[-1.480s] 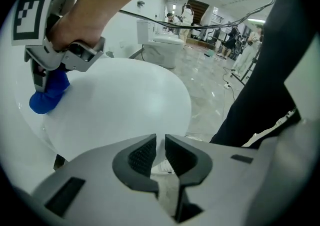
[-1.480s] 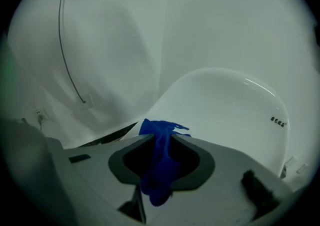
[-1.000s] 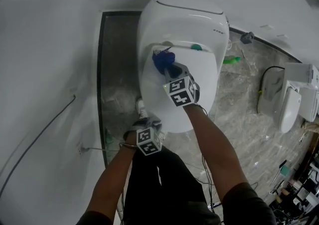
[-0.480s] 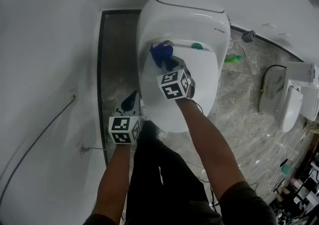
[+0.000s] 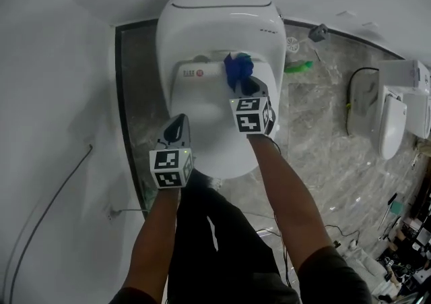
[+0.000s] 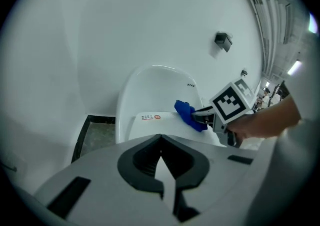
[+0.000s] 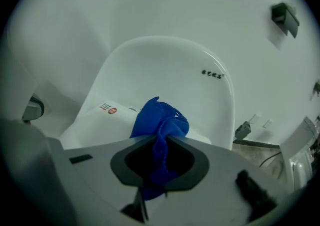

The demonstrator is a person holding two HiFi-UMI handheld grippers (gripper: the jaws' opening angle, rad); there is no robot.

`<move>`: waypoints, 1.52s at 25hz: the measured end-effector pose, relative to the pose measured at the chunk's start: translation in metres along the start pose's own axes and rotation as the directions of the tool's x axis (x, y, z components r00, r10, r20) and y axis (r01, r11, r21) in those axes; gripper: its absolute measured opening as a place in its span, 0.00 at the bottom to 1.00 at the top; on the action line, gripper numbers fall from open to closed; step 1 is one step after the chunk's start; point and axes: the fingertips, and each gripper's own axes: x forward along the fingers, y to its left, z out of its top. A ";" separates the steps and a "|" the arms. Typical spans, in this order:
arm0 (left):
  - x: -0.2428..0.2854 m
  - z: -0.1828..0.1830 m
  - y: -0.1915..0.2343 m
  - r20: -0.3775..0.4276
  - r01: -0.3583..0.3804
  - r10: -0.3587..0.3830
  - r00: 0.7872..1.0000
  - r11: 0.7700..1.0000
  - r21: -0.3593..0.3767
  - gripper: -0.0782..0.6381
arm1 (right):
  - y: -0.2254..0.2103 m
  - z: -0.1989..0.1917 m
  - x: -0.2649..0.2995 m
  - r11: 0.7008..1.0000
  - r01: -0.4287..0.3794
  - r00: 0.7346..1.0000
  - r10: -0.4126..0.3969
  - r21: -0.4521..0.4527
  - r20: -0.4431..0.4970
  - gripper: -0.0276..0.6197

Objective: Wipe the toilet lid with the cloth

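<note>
The white toilet lid [image 5: 202, 120] is down, with a small red-printed label [image 5: 195, 72] at its rear left. A bunched blue cloth [image 5: 238, 69] lies on the rear of the lid, right of centre. My right gripper [image 5: 249, 85] is shut on it, and in the right gripper view the cloth [image 7: 159, 120] is pinched between the jaws [image 7: 161, 142]. My left gripper [image 5: 178, 124] hovers at the lid's left edge. In the left gripper view its jaws [image 6: 161, 137] are shut with nothing between them, and the cloth [image 6: 189, 115] shows beyond them.
A white wall [image 5: 54, 94] with a thin cable [image 5: 54, 195] runs close on the left. Grey marble floor [image 5: 316, 134] spreads to the right, with a green object [image 5: 296, 67] and further white fixtures [image 5: 390, 134]. The person's black trousers [image 5: 215, 242] stand before the toilet.
My right gripper has dragged the cloth from the lid's rear left towards the rear right. The left gripper has risen from the toilet's front edge to the lid's left side.
</note>
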 end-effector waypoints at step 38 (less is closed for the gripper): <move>-0.043 -0.043 0.065 -0.048 -0.120 0.118 0.992 0.992 -0.032 0.12 | 0.201 0.002 -0.043 0.971 -0.187 0.976 0.200 -0.147 0.082 0.13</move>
